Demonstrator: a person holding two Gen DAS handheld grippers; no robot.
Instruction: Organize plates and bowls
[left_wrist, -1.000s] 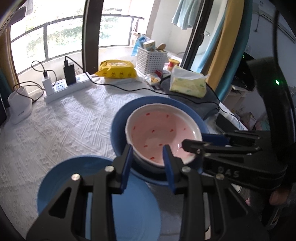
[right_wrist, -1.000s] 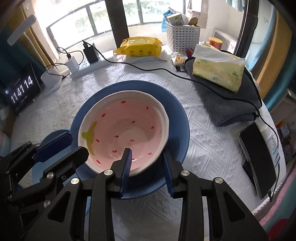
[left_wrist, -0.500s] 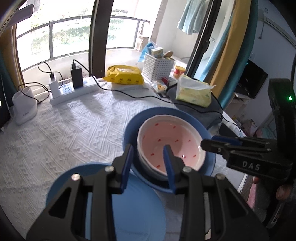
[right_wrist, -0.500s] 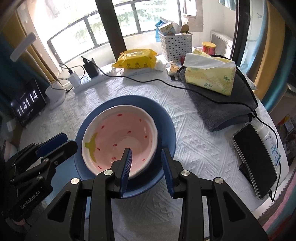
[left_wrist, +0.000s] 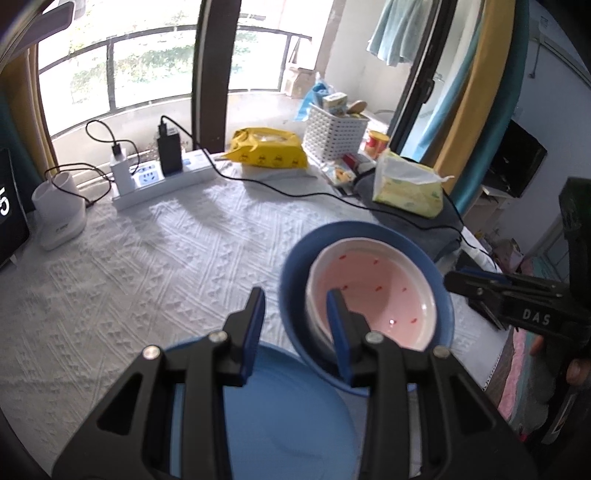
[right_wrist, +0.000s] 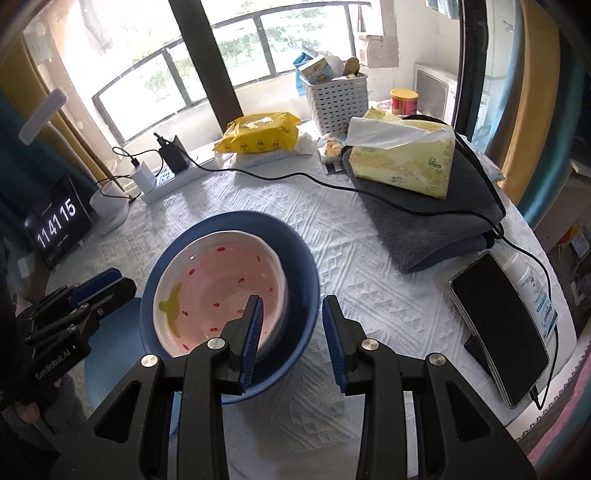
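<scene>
Two stacked dishes on white-clothed counter (right_wrist: 369, 280): pink glazed ceramic bowl with red flecks (right_wrist: 218, 291) nested in deep dark-blue bowl (right_wrist: 295, 251), overlapping flat light-blue round plate (left_wrist: 280, 417). Left gripper (left_wrist: 295, 325) and right gripper (right_wrist: 291, 325) above the rims, jaws apart, clamped on nothing.

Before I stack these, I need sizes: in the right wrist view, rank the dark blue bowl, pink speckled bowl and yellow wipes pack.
1. Dark blue bowl
2. Pink speckled bowl, nested inside it
3. Yellow wipes pack, though it lies farther away, so unsure
</scene>
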